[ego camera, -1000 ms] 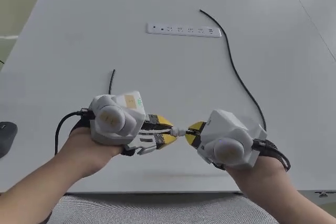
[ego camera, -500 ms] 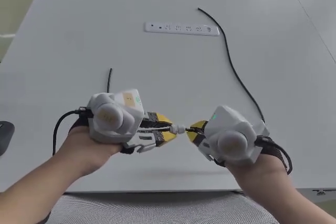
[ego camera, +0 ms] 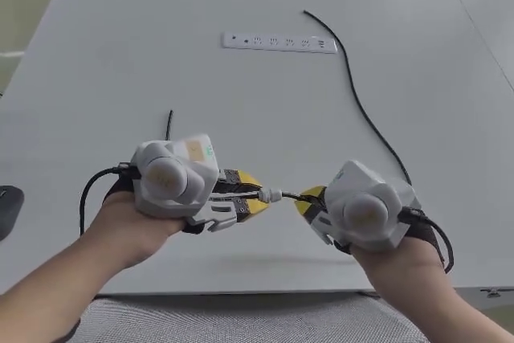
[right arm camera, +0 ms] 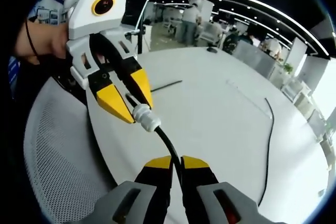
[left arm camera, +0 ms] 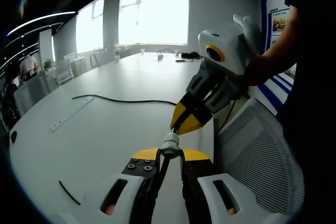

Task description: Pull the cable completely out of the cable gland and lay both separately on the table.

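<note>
Noting left tongs pressed together on the rear of the cable gland, white head poking just past the tips. Noting right tongs pinching the black cable a short way out from the gland, tips facing the left tips, near but not touching. Judging the cable as not yet out: runs straight into the gland mouth in the right gripper view, with a black run also seen between the left tongs behind the gland. Holding both parts in the air above the tabletop, close to its near edge, mesh chair just below and behind the tongs.

Risks, as judged:
- Sliding along the smooth jacket instead of drawing it through. Cause: narrow pinch at the right tips against a tight seal.
- Levering the gland out of the left tips. Cause: pulling off the gland's axis, with only its rear caught.
- Sudden release at the end of the pull, flinging a part over the near edge onto the chair. Cause: hard pull this close to the rim.
- Laying the parts touching, or across the long black lead beyond the right tongs. Cause: setting down without first moving the tongs well apart.

Cannot tell the length of cable left to draw.
</note>
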The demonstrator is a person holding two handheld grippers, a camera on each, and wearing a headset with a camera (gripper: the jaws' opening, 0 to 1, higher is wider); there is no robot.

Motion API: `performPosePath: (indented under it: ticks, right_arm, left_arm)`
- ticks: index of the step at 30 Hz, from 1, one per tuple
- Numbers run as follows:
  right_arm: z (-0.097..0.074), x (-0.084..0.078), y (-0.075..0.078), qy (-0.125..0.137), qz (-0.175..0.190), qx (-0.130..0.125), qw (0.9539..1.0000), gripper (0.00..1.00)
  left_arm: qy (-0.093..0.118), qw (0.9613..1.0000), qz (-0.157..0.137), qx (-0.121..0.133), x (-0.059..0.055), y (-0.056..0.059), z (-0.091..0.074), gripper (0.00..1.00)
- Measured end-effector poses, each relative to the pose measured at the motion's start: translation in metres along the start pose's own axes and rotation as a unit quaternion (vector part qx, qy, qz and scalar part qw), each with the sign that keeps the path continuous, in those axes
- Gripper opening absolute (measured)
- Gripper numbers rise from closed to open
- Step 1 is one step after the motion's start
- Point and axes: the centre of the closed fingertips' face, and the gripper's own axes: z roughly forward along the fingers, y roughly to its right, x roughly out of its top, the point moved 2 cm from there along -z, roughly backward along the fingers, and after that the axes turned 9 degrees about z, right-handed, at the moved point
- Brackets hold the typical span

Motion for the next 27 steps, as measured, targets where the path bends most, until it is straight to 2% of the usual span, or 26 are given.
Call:
performPosePath:
  ticks: [7, 11, 14, 16, 18, 23, 27]
  right_arm:
    - [0.001, -0.016, 0.015, -0.009, 0.062, -0.013, 0.9979, 0.00]
    - [0.003, -0.027, 0.022, -0.017, 0.086, -0.019, 0.9960, 0.00]
    - [0.005, -0.035, 0.024, -0.021, 0.116, -0.020, 0.9929, 0.00]
    - [0.005, -0.042, 0.027, -0.033, 0.130, -0.029, 0.9905, 0.00]
    - [0.006, -0.049, 0.028, -0.041, 0.165, -0.028, 0.9850, 0.00]
    - [0.007, -0.050, 0.029, -0.046, 0.172, -0.033, 0.9835, 0.00]
    - [0.007, -0.048, 0.028, -0.045, 0.164, -0.035, 0.9848, 0.00]
  left_arm:
    - [0.001, 0.9999, -0.010, 0.001, -0.001, -0.002, -0.001, 0.16]
    - [0.001, 0.9999, -0.010, 0.002, -0.002, -0.002, -0.002, 0.15]
    - [0.000, 0.9999, -0.011, 0.002, -0.003, -0.002, -0.002, 0.15]
    - [-0.001, 0.9999, -0.011, 0.003, -0.004, -0.003, -0.003, 0.15]
    - [-0.001, 0.9999, -0.011, 0.003, -0.005, -0.003, -0.003, 0.15]
    - [-0.002, 0.9999, -0.012, 0.000, -0.006, -0.003, -0.003, 0.15]
    - [-0.002, 0.9999, -0.015, 0.002, -0.006, -0.004, -0.004, 0.15]
